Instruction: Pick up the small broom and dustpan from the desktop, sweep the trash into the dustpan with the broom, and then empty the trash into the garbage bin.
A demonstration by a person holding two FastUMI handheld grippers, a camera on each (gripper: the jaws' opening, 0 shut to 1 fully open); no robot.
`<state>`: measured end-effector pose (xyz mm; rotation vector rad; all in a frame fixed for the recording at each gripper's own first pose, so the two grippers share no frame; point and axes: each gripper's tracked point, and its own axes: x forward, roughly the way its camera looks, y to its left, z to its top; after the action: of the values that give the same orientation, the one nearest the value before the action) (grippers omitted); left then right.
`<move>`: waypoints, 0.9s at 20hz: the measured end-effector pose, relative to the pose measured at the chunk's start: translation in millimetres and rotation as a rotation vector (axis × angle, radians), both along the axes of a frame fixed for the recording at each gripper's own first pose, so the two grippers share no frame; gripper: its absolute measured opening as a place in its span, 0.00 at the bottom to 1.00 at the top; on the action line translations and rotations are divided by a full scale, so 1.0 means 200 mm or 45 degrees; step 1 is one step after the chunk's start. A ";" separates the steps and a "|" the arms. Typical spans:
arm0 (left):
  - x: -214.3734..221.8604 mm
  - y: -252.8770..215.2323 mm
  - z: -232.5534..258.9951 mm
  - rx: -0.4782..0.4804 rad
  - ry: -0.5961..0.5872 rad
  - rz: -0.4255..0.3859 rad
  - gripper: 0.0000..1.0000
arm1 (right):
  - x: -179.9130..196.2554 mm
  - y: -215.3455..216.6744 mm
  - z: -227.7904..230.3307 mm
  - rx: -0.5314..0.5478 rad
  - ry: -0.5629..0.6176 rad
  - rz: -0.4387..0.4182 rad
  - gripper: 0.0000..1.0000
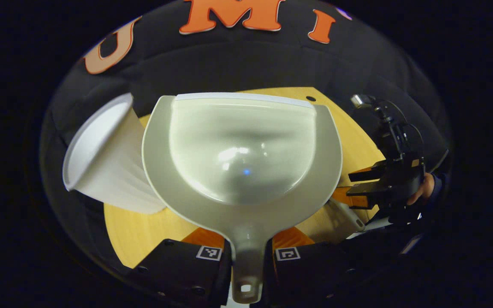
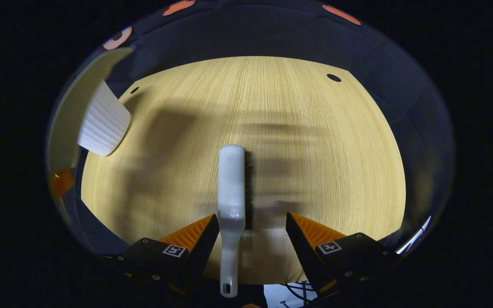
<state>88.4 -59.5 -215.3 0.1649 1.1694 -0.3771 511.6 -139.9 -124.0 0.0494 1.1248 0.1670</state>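
Observation:
In the left gripper view, my left gripper [image 1: 248,252] is shut on the handle of the pale grey dustpan [image 1: 242,145], which is held up facing the camera with its pan bare. In the right gripper view, the white broom [image 2: 231,188] with black bristles lies on the wooden desktop [image 2: 315,141]. My right gripper [image 2: 250,233] is open around the broom's handle, with the handle against the left orange finger and a wide gap to the right one. Farther off in the left gripper view, the right gripper [image 1: 351,185] is low over the desk, held by a hand.
A white ribbed garbage bin [image 1: 101,158] stands at the desk's left edge, close beside the dustpan; it also appears in the right gripper view [image 2: 103,124]. The desktop [image 1: 135,231] has small dark holes near its far corners. Black cloth walls surround it.

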 end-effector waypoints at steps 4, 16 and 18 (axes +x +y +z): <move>-0.08 -0.02 -0.22 0.016 0.166 0.115 0.31 | -0.01 0.00 -0.02 0.012 0.009 -0.006 0.95; -0.23 0.00 -0.50 0.028 0.409 0.263 0.32 | -0.02 -0.01 -0.01 0.024 0.012 0.009 0.95; -0.26 0.00 -0.52 0.032 0.451 0.274 0.33 | -0.02 0.00 -0.02 0.025 0.011 0.018 0.95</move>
<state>36.4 -58.7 -319.5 -0.0085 1.5259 -0.2054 506.8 -140.1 -127.4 0.0597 1.1323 0.1902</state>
